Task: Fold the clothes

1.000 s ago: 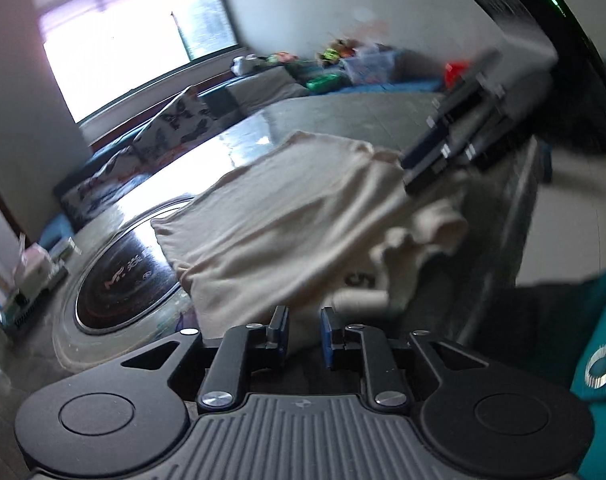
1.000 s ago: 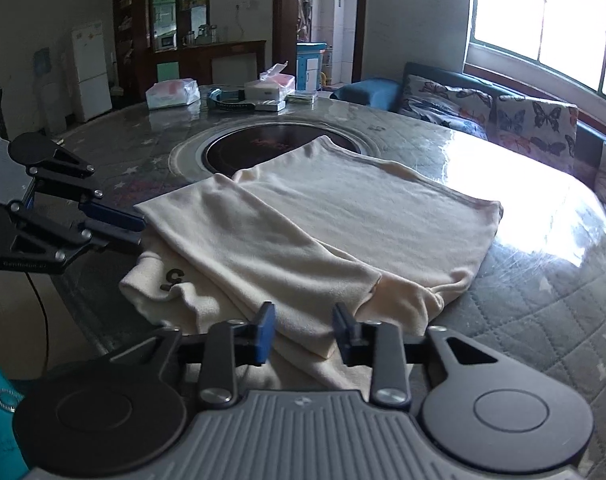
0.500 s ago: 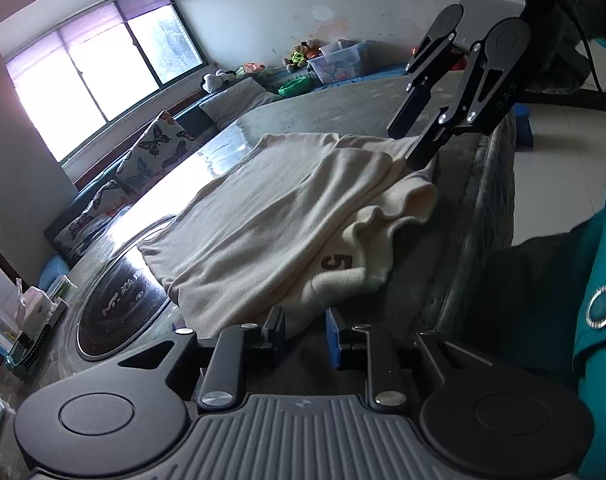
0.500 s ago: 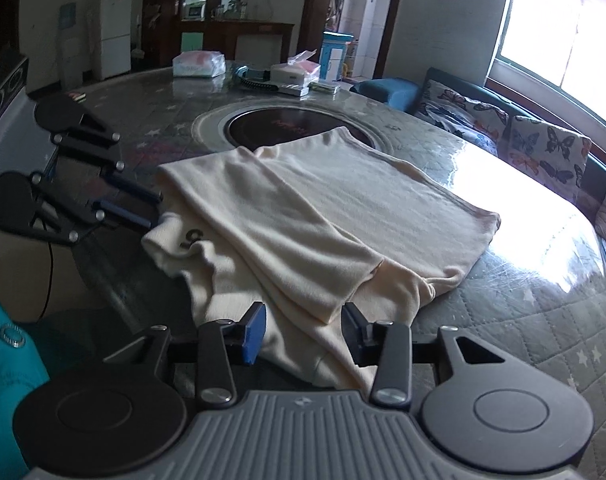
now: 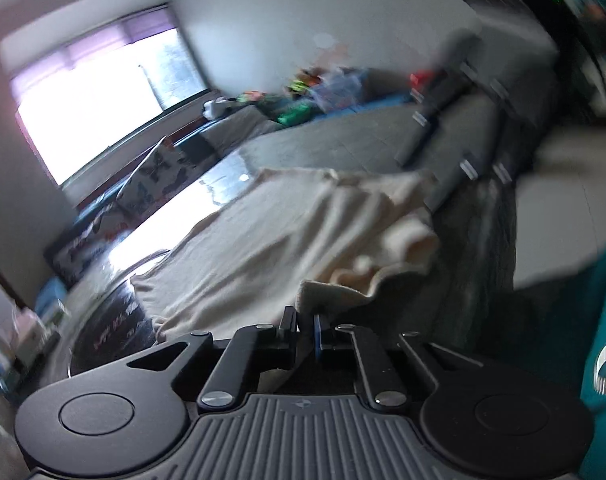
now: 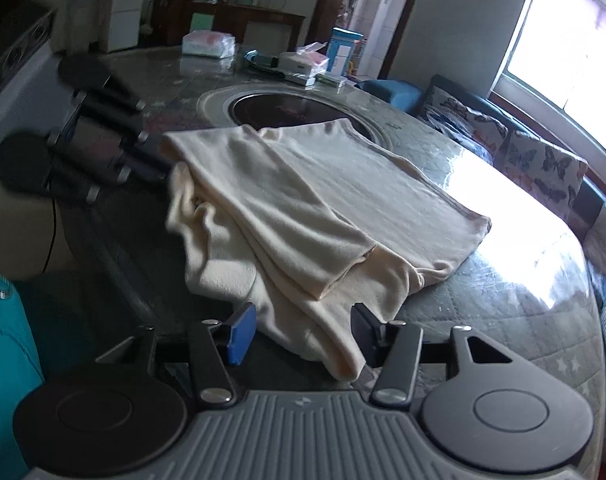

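1. Since a second ago: left gripper pinched down onto the near edge of the cream shirt, a fold of cloth now lifted between its pads; jaws just closed.
2. Right gripper spread wider, jaws just opening, a corner of the shirt lying between the fingers without being pressed.
3. Spread partly folded across the round table, one side hanging toward the table edge.
4. Beyond: dark round plate at the table's middle, tissue boxes behind, a butterfly-print sofa under the window.
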`<state>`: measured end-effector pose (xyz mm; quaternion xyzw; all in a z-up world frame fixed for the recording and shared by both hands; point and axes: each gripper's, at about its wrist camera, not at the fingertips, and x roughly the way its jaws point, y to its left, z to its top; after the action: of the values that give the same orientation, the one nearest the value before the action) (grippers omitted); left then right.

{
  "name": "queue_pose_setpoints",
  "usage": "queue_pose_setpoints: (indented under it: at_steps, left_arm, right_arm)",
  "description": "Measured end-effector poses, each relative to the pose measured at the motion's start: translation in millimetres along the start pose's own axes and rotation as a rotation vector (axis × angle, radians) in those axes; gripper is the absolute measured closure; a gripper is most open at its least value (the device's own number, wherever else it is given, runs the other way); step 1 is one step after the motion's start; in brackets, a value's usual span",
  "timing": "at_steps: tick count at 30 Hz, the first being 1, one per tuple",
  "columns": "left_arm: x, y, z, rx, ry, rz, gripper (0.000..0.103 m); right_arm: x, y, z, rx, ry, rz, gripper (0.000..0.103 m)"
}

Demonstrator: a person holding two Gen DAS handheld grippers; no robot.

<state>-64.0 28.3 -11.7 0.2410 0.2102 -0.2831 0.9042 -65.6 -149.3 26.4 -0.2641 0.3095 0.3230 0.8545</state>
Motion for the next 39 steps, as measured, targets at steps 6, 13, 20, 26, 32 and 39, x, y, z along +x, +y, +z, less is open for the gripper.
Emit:
queue_pose_setpoints:
  at_steps: [6, 13, 20, 26, 32, 39]
  left_arm:
    - [15.2, 33.9, 19.8, -0.185, -0.009, -0.008, 0.096]
    - [23.3, 38.8, 23.4, -0.201, -0.003, -0.009, 0.095]
    - [6.1, 31.5, 4.3, -0.152, 0.006, 0.007, 0.082]
    - [2.0, 16.6, -12.0, -0.058, 0.047, 0.074, 0.067]
    - [6.6, 12.0, -23.9, 0.034, 0.059, 0.137, 0.081]
    - [-10.7, 11.3, -19.5, -0.012, 0.017, 0.138, 0.092]
  right_arm:
    - [5.9, 14.3, 0.7, -0.127, -0.038, -0.002, 0.042]
    - [29.8, 12.9, 14.7, -0.125, -0.097, 0.022, 0.057]
    - [42.1, -14.3, 32.9, 0.076, -0.076, 0.110, 0.090]
    - [34.5, -33.1, 40.0, 0.179, -0.110, 0.131, 0.091]
    - [33.5, -34.5, 42.6, 0.194, -0.127, 0.109, 0.091]
    - [23.3, -26.4, 39.2, 0.183, -0.156, 0.094, 0.092]
